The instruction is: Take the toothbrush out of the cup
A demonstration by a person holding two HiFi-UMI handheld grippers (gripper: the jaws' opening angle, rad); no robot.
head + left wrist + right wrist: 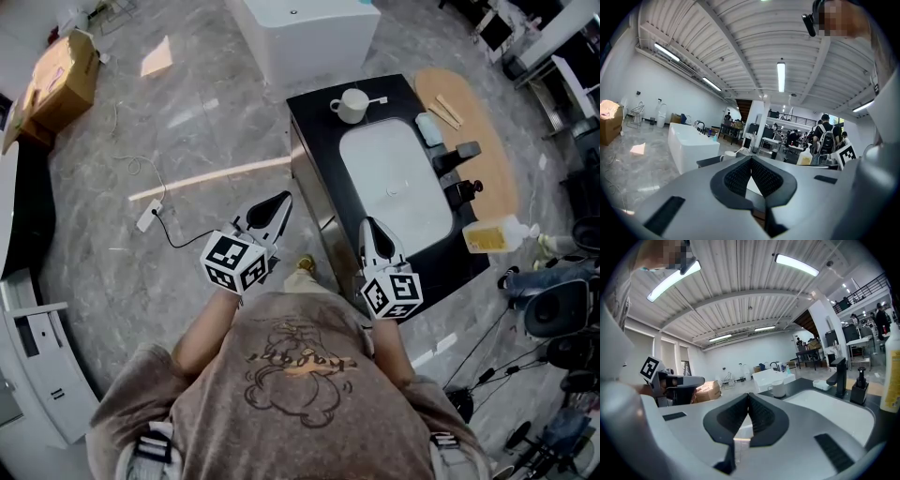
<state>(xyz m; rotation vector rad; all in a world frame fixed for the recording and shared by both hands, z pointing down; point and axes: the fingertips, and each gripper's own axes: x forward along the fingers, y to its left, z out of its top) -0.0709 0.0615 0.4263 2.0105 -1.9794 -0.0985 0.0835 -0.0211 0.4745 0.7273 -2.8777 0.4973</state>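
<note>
Our left gripper (279, 202) and right gripper (369, 225) are both closed on nothing: in each gripper view the ribbed pads meet at the tips and only the room shows beyond them. We hold them side by side in front of our chest, pointing roughly level toward the black counter (314, 122). The left one is off the counter's near corner, over the floor, and the right one is above the near end of the white basin (394, 183). The cup (351, 106) stands at the far end of that counter, beyond the basin. It is well ahead of both pairs of tips and between the lines they point along, a little nearer the right gripper's line. The toothbrush (377, 99) is still in it, its handle leaning out over the rim toward the right gripper's side. The faucet (457, 155) and a yellow bottle (495, 234) sit off to the right of the right gripper, away from the path to the cup. As we judge it, none of the task itself is done yet and we are only at the approach. We have still to bring a gripper up to the cup, part its jaws, close them on the handle and lift the toothbrush clear of the rim, perhaps steadying the cup with the other gripper
</note>
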